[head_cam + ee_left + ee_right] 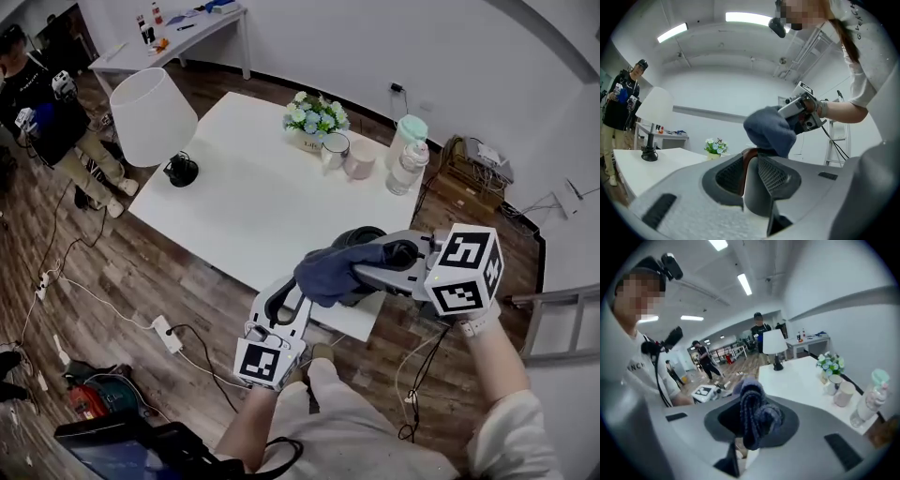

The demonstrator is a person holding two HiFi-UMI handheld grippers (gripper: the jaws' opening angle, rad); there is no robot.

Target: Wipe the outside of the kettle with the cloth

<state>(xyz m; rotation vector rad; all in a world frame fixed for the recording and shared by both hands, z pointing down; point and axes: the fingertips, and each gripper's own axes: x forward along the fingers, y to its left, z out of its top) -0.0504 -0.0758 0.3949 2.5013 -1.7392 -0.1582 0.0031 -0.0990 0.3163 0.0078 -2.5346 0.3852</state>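
Gripping a bunched dark-blue cloth [757,413], the right gripper [750,427] has its jaws pressed together on the fabric, which bulges out over them in thick folds. From the head view the cloth [330,274] hangs from the right gripper [367,270] as a soft lump, just beside the near edge of the white rectangular counter [262,206].

The left gripper [286,309] sits lower and nearer the person, pointing up toward the cloth. Its own view shows the jaws closed on a thin, dark reddish-brown strip [749,161] — a part of the dark kettle, though which part cannot be told. The cloth [769,129] rests right on top of that strip, with the right gripper [800,110] behind it. In the head view the dark kettle [361,236] shows only as a rounded black shape behind the cloth, held between the two grippers over the counter's near edge; cloth and kettle are touching.

Farther back on the counter stand a white-shaded lamp on a black base [155,117], a small pot of pale flowers [314,117], two mugs [347,155] side by side, and a clear bottle with a mint-green lid [409,131] — all well apart from the grippers. A person in dark clothes [37,103] stands on the wooden floor [141,281] beyond the lamp.
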